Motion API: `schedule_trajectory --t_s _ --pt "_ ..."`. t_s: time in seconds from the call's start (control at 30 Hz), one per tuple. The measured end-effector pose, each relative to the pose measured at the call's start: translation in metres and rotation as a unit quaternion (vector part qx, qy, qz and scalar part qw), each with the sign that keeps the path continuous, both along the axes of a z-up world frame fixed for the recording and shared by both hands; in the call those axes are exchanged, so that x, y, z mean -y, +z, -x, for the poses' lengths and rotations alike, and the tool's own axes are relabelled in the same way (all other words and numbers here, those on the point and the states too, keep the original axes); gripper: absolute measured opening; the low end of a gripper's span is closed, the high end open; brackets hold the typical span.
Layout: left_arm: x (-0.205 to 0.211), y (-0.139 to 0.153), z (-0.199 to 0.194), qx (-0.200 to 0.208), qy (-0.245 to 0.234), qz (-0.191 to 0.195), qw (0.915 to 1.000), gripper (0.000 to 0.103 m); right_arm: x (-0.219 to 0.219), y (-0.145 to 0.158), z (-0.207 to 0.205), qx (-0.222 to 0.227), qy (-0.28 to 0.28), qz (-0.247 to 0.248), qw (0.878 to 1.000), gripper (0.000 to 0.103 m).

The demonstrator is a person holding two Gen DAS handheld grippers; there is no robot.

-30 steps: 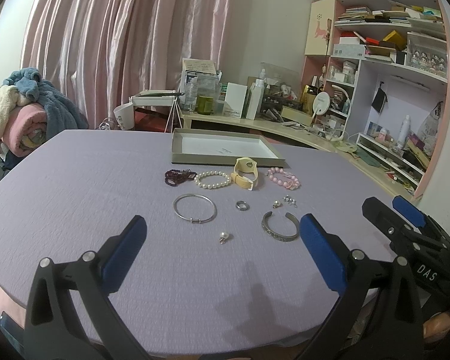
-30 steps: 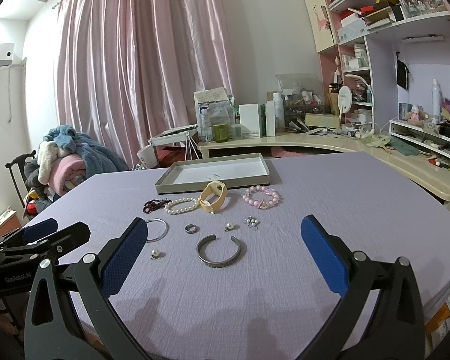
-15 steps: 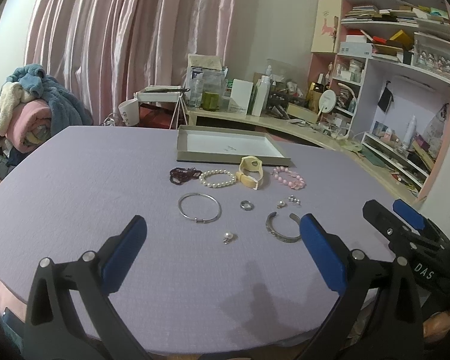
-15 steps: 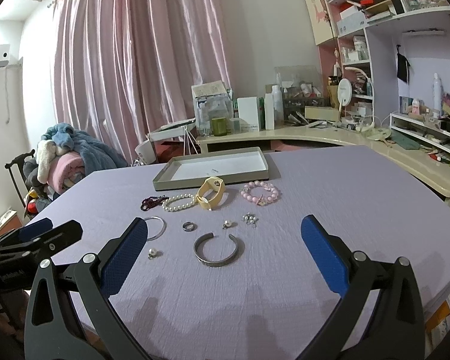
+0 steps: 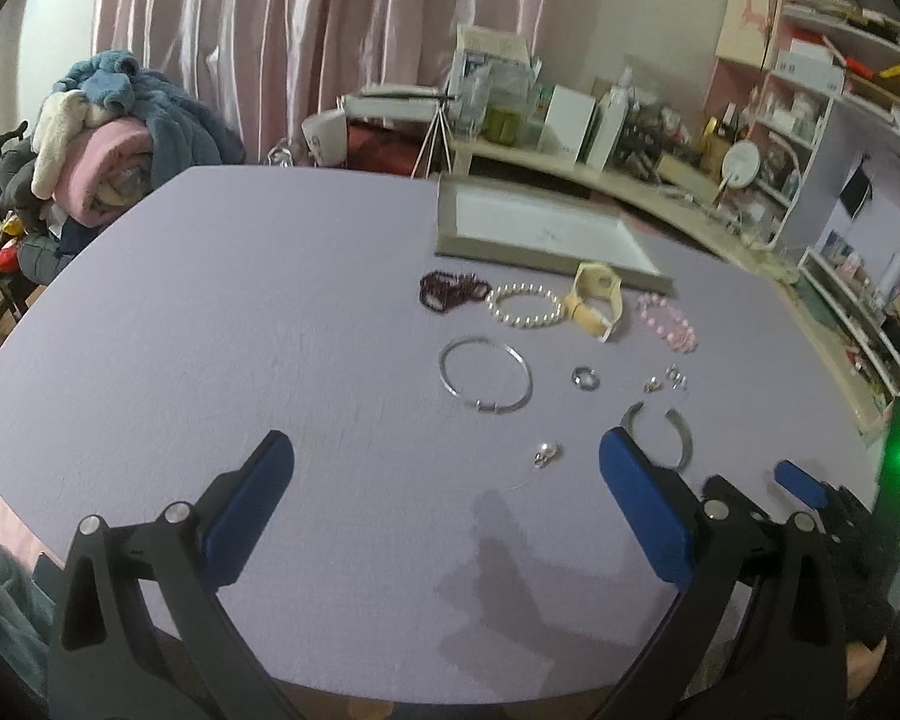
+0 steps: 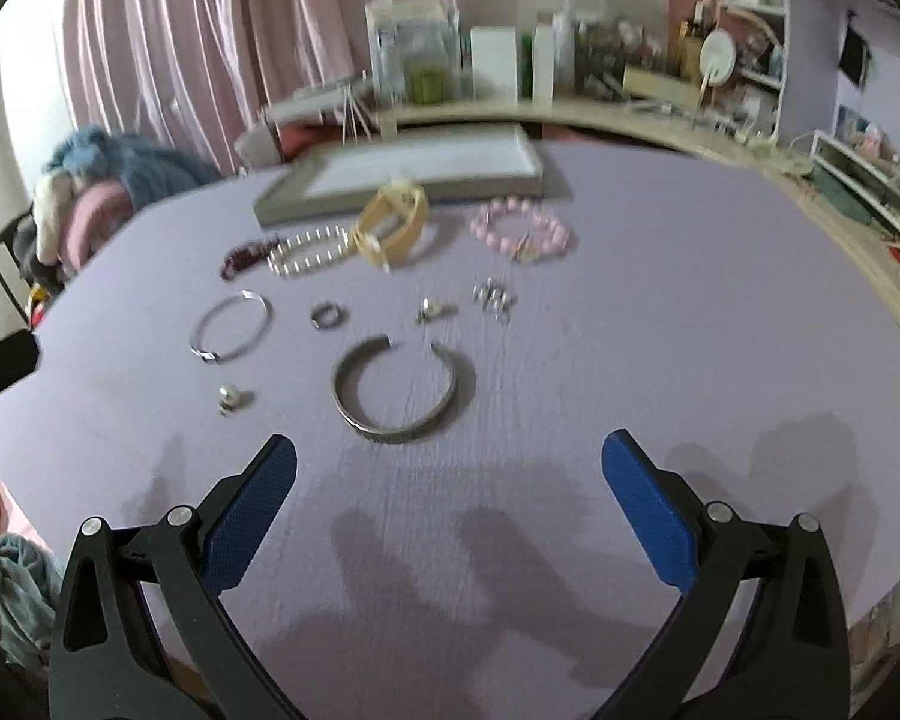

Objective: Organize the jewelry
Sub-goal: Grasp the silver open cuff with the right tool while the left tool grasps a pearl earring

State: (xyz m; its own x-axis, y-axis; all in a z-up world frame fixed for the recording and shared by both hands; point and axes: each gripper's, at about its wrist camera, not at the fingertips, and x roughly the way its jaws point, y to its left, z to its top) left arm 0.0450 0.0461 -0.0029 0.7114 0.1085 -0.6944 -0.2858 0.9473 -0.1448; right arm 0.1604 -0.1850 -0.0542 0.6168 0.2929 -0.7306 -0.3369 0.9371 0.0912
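Jewelry lies on a lilac table (image 5: 222, 324). A grey tray (image 5: 450, 243) (image 6: 282, 204) stands at the back. In front of it are dark red beads (image 5: 450, 291), a pearl bracelet (image 5: 525, 306), a cream watch (image 6: 393, 228) and a pink bead bracelet (image 6: 519, 231). Nearer are a thin silver bangle (image 5: 486, 375), a ring (image 6: 327, 315), small earrings (image 6: 495, 297), a pearl earring (image 5: 546, 453) and an open silver cuff (image 6: 396, 390). My left gripper (image 5: 444, 504) is open and empty, near the pearl earring. My right gripper (image 6: 450, 504) is open and empty, just short of the cuff.
Pink curtains hang behind the table. A cluttered desk (image 5: 570, 156) and pink shelves (image 5: 840, 90) run along the back and right. A chair piled with clothes (image 5: 90, 132) stands at the left. The right gripper also shows at the lower right of the left wrist view (image 5: 810, 498).
Both grippers have moved forward and tilted down toward the jewelry. The cuff now lies just ahead of the right gripper. The jaws stay open.
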Motion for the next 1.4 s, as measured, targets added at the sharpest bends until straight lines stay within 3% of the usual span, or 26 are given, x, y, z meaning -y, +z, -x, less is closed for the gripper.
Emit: schedule_trajectory --t_s 0.2,0.27,0.4,0.6,0.63,0.67,0.8,1.03,1.4 --pt "0.000 -0.002 -0.003 -0.028 -0.012 -0.019 0.9994 0.101 -0.022 -0.018 -0.017 -0.030 0.006 0.019 0.999 0.101" --pt "0.000 -0.005 -0.005 -0.037 -0.015 -0.023 0.9989 0.101 -0.030 -0.024 -0.023 -0.034 0.007 0.028 0.999 0.094" --pt "-0.004 -0.006 -0.007 -0.042 -0.015 -0.027 0.9987 0.101 -0.046 -0.025 -0.027 -0.020 0.014 0.049 0.998 0.087" --pt "-0.009 -0.008 -0.017 -0.043 -0.016 -0.017 0.9988 0.101 -0.056 -0.024 -0.036 -0.028 0.009 0.054 0.998 0.086" --pt "-0.008 -0.008 -0.019 -0.043 -0.019 -0.017 0.9988 0.101 -0.056 -0.023 -0.037 -0.025 0.009 0.052 0.998 0.083" --pt "-0.007 -0.008 -0.021 -0.044 -0.022 -0.016 0.9987 0.101 -0.055 -0.022 -0.037 -0.018 0.013 0.050 0.999 0.069" --pt "0.000 -0.011 -0.031 -0.047 -0.042 -0.009 0.9979 0.101 -0.046 -0.020 -0.036 -0.020 0.025 0.042 0.999 0.069" --pt "0.025 -0.027 -0.053 -0.065 -0.090 -0.010 0.9937 0.101 -0.015 -0.015 -0.030 -0.021 -0.003 0.030 0.999 0.068" --pt "0.055 -0.067 -0.083 -0.100 -0.119 -0.003 0.9878 0.063 0.016 -0.010 -0.027 -0.028 -0.035 0.025 0.999 0.069"
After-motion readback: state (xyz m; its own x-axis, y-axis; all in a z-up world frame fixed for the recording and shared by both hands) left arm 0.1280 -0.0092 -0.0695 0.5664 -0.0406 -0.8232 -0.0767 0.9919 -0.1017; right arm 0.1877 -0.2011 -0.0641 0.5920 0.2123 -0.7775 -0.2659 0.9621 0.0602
